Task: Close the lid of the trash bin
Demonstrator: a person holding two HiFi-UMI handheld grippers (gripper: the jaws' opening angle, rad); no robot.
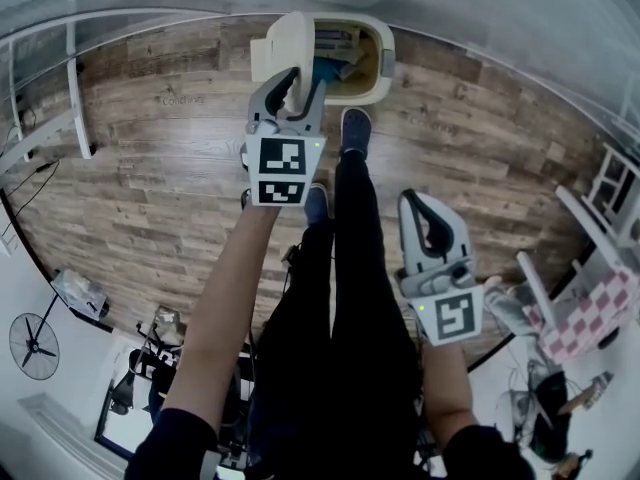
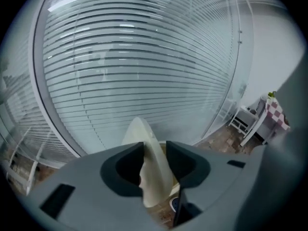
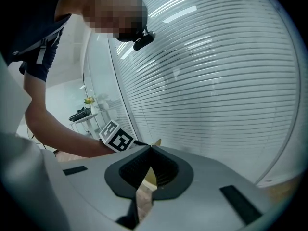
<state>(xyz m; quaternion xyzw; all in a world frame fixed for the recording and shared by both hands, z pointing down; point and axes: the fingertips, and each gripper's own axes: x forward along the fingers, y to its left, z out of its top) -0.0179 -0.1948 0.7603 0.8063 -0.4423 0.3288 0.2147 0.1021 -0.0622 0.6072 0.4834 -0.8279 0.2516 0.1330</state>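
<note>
The cream trash bin (image 1: 378,76) stands on the wood floor at the top of the head view, with trash showing inside. Its lid (image 1: 284,48) stands raised on edge at the bin's left side. My left gripper (image 1: 297,80) reaches to it, and in the left gripper view the cream lid (image 2: 143,131) sits edge-on between the jaws of the left gripper (image 2: 154,152), both pads against it. My right gripper (image 1: 426,204) hangs lower right, away from the bin, and holds nothing. In the right gripper view the jaws of the right gripper (image 3: 150,149) meet at their tips.
Glass walls with slatted blinds (image 2: 134,66) rise just behind the bin. The person's legs and shoes (image 1: 354,128) stand in front of it. A pink checkered chair (image 1: 590,313) sits at the right, a fan (image 1: 33,348) and a white rack (image 1: 75,98) at the left.
</note>
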